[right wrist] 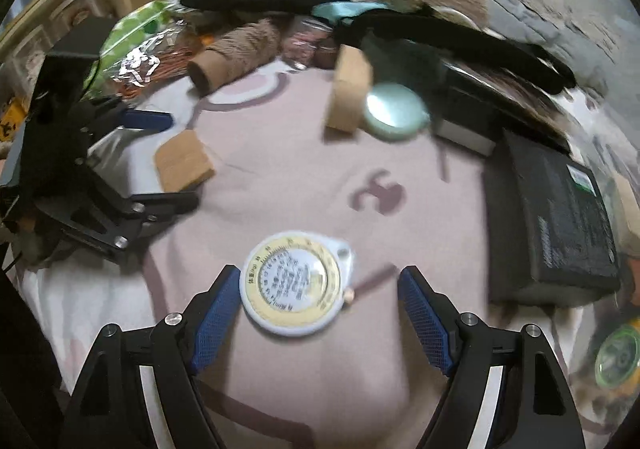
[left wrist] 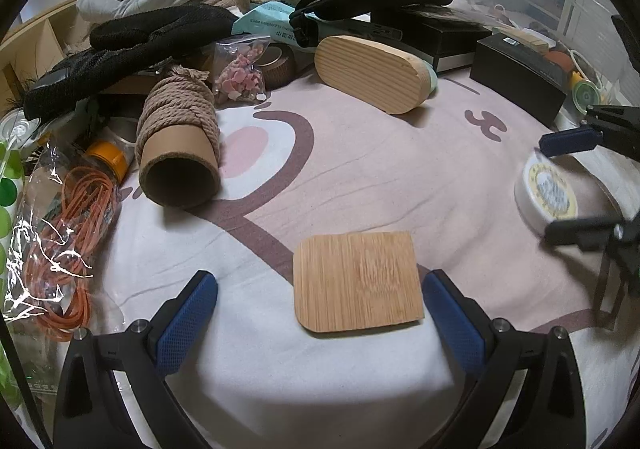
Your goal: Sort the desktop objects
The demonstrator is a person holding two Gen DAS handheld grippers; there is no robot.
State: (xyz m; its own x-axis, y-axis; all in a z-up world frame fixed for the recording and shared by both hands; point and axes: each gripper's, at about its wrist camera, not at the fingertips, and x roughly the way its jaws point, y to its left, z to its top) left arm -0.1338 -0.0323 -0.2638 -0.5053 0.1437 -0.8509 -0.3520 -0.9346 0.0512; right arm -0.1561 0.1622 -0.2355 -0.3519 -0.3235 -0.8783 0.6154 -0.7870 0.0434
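Left tool [left wrist: 320,317] wide around the square bamboo coaster [left wrist: 357,281]; right tool [right wrist: 320,317] wide (blurred view), round white-and-yellow tape measure [right wrist: 294,283] at its eleven o'clock.

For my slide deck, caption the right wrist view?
Open right gripper straddling a round tape measure on the pink cloth, not yet gripped.

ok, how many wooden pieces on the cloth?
2. A flat square bamboo board lies between the left gripper's open jaws; a thick oval ribbed pine block stands on edge further back by the black boxes. More may hide in the clutter.
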